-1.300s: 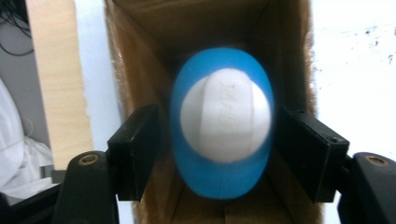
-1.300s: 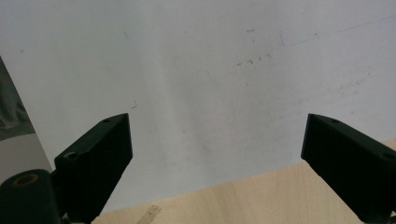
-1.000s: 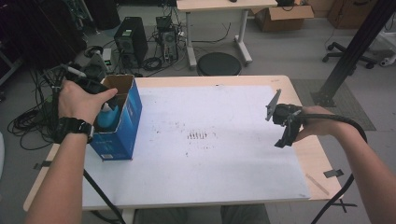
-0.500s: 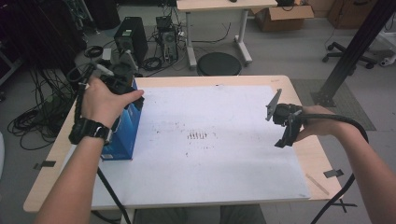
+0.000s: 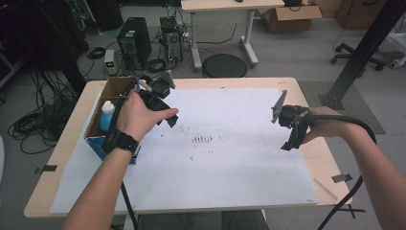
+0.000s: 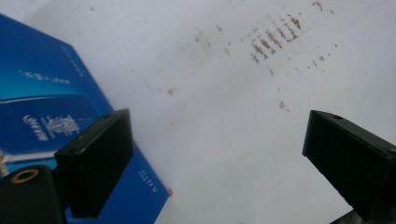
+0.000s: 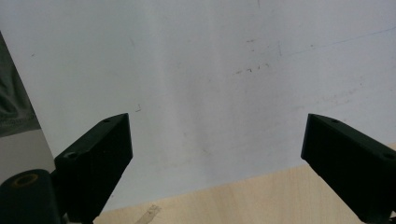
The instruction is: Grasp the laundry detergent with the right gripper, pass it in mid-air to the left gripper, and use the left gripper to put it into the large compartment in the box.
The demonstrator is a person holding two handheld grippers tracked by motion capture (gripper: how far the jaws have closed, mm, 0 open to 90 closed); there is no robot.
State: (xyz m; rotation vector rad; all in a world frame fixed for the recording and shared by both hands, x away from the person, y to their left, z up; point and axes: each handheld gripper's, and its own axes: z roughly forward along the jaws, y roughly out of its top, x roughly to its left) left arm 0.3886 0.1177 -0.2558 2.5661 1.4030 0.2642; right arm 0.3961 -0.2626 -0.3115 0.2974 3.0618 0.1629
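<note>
Blue carton [image 5: 111, 125] sits at the left edge of the tabletop [image 5: 306, 103], top flaps open, a bottle with a blue body and white cap [image 5: 107, 115] standing upright inside against the left wall. My read: the carton is the drop bin, parked left so my left hand can reach it without crossing over.

Left tool [image 5: 168, 112] is just right of the carton, above the white paper sheet [image 5: 230, 177], jaws spread with nothing between them; they've just been opening. In the left gripper view the carton's blue side [image 6: 56, 121] lies behind the left jaw, bare paper in the gap. Looks like I've let go and am clear of the bin.

Smudged brown marks [image 5: 202, 139] mid-sheet, right of the left tool.

Right tool [image 5: 292, 136] hangs over the sheet's right side, well apart from the carton, jaws spread, empty. Right gripper view has paper and bare wood edge [image 7: 261, 196] below. Parked there to stay out of the way, I'd judge.
</note>
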